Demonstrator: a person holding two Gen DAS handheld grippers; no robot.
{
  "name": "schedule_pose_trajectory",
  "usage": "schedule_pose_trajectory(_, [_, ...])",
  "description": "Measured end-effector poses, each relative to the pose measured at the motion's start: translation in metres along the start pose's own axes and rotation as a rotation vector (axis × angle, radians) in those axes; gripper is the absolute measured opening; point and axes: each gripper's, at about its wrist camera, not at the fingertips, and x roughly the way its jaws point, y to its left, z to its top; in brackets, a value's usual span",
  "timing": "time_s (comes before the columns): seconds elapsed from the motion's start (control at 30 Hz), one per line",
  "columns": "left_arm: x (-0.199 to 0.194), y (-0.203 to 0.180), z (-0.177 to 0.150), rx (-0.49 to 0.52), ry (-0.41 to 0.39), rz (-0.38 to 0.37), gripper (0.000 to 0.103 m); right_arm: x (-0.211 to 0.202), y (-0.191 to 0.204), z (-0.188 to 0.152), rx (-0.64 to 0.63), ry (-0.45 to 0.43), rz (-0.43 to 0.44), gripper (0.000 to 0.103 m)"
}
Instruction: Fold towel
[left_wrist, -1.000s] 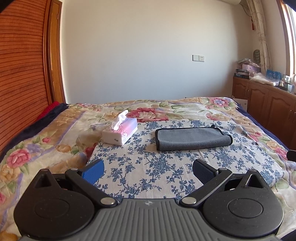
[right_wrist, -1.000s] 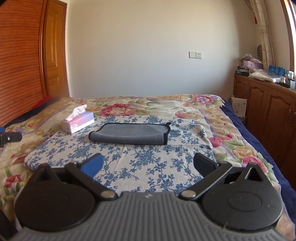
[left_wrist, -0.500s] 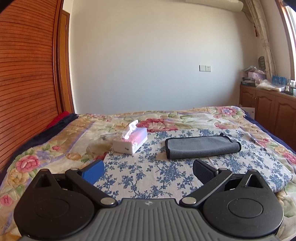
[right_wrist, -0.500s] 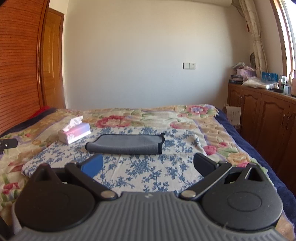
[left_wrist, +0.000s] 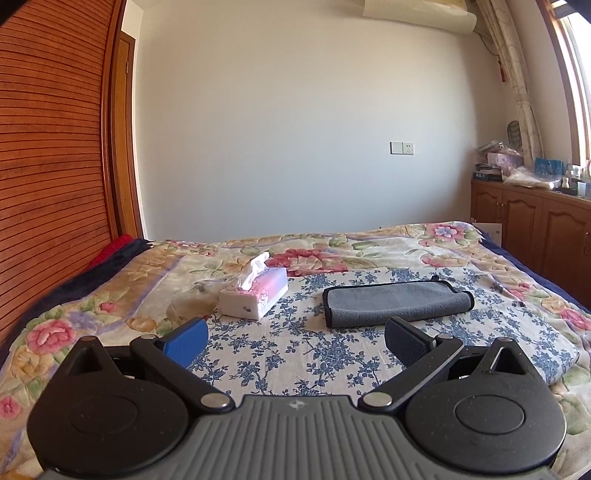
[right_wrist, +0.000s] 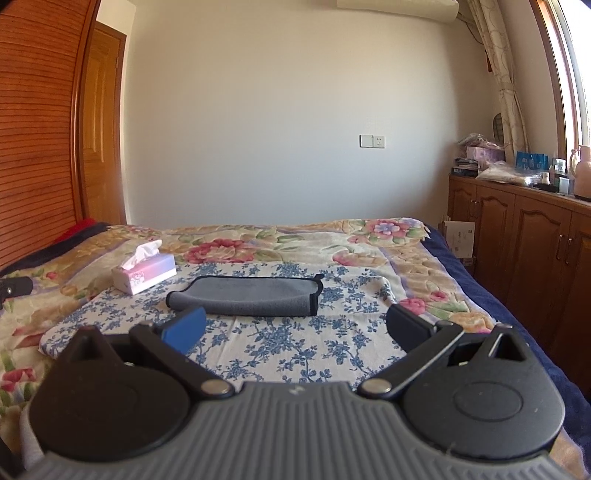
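A grey towel with a dark trim (left_wrist: 397, 302) lies folded into a long flat strip on a blue-flowered cloth (left_wrist: 295, 354) spread over the bed. It also shows in the right wrist view (right_wrist: 247, 297). My left gripper (left_wrist: 295, 341) is open and empty, held back from the towel near the cloth's near edge. My right gripper (right_wrist: 295, 334) is open and empty, also short of the towel. Neither touches the towel.
A pink and white tissue box (left_wrist: 255, 295) stands left of the towel on the cloth, also in the right wrist view (right_wrist: 144, 271). Wooden cabinets (right_wrist: 524, 236) with clutter on top line the right wall. A slatted wooden headboard (left_wrist: 48, 177) stands at the left.
Both grippers have drawn back from the towel and tilted up, so more wall and less bed shows. The towel has not moved. Both grippers stayed open.
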Motion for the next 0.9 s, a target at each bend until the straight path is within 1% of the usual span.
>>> schedule_pose_trajectory(0.9, [0.0004,0.0001,-0.0015,-0.005,0.006,0.0,0.103,0.0001,-0.0013,-0.0014,0.009,0.002,-0.008,0.103])
